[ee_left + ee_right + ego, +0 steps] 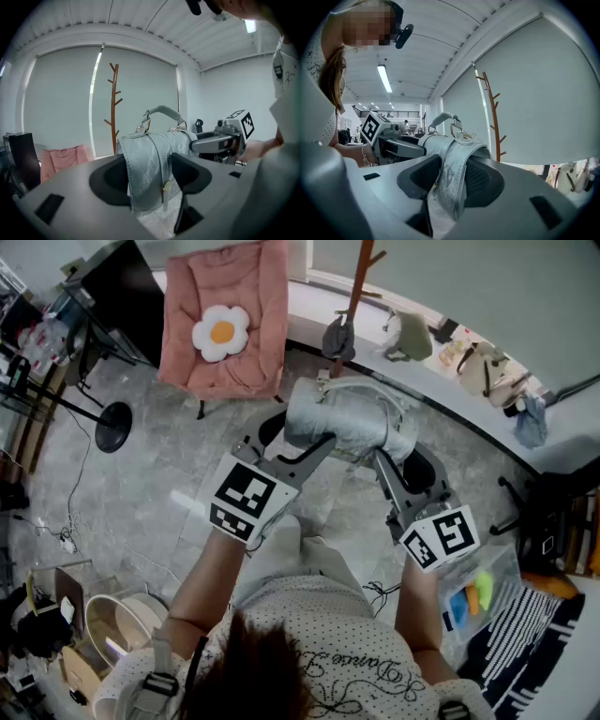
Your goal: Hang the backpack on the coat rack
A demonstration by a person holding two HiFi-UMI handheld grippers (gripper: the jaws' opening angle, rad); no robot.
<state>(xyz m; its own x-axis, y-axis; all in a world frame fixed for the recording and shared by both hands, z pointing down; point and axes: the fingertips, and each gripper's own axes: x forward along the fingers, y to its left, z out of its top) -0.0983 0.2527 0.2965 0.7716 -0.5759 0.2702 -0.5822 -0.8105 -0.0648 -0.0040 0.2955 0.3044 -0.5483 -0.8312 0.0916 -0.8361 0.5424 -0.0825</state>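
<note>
I've got the backpack point(342, 418) up, left gripper point(147, 174) and right gripper point(452, 176) each clamped on a side. The coat rack point(357, 287) stands top centre of the head view, its pegs bare, so the hanging is left.

Backpack point(149, 161) crinkled, faintly shiny leather-look; coat rack point(114, 108) smooth wood.

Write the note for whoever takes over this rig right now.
Left gripper: shut on one side of the backpack.
Right gripper: shut on its other side.
Backpack held off the floor between them, top handle up and free.
Coat rack stands ahead, not touching it.
Done: backpack picked up.
Left: carry it over, hook the handle on a peg, release.
</note>
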